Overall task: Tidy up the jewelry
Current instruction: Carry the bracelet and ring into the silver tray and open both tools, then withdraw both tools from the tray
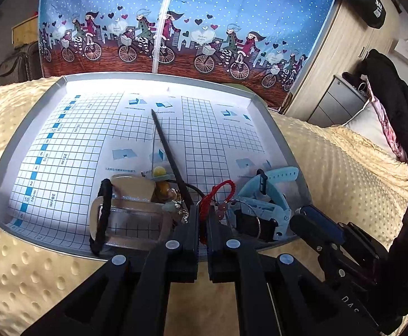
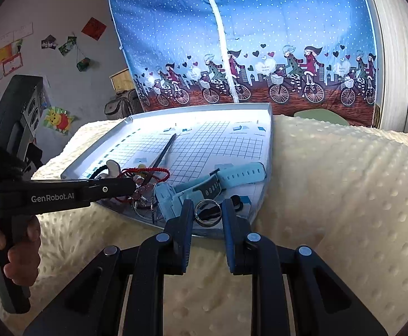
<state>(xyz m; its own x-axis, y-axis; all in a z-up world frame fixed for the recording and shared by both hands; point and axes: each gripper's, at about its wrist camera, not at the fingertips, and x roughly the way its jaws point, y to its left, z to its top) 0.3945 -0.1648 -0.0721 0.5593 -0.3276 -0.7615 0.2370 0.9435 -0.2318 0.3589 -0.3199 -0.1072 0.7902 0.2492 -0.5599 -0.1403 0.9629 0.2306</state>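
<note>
left gripper (image 1: 204,218) jaws nearly closed on red cord bracelet (image 1: 213,196), beside blue watch (image 1: 262,196) in tray (image 1: 7,145)

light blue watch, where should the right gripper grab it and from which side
Probably the free strap end of the light blue watch, the holed tongue lying flat on the tray, clear of the pile. Bring the right gripper in from the tray's right edge, jaws across its narrow width; the buckle end sits among the rings and red cord.

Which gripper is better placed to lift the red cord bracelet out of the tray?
Left. The left gripper has its jaws nearly shut around the red cord bracelet. The right gripper is open, framing a silver ring at the tray corner.
</note>
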